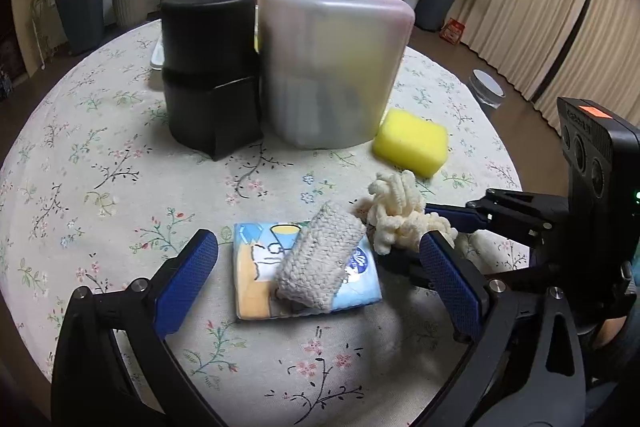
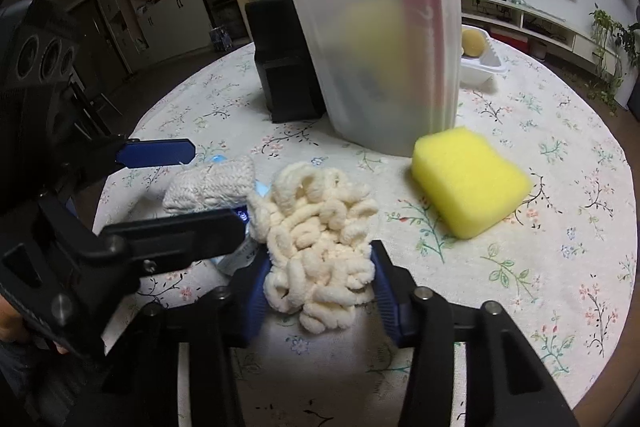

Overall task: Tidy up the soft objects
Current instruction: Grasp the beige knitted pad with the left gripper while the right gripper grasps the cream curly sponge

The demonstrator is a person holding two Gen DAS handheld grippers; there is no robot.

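Note:
A cream chenille cloth [image 2: 316,219] lies bunched on the floral tablecloth, and my right gripper [image 2: 320,267] is shut on its near part, both blue pads pressing into it. To its left, a grey knitted pad [image 1: 320,259] rests on a blue-and-orange tissue pack [image 1: 256,267]. My left gripper [image 1: 318,241] stands open around the two, its fingers [image 1: 188,279] well clear of the pack. A yellow sponge [image 1: 410,143] lies beyond on the right, next to a translucent bin [image 1: 332,67]. In the right wrist view the sponge [image 2: 468,179] sits right of the cloth.
A black container [image 1: 208,67] stands beside the translucent bin at the back of the round table [image 1: 80,147]. A white tray [image 2: 480,71] holding a yellow object sits behind the bin. Potted plants, a low shelf and curtains surround the table.

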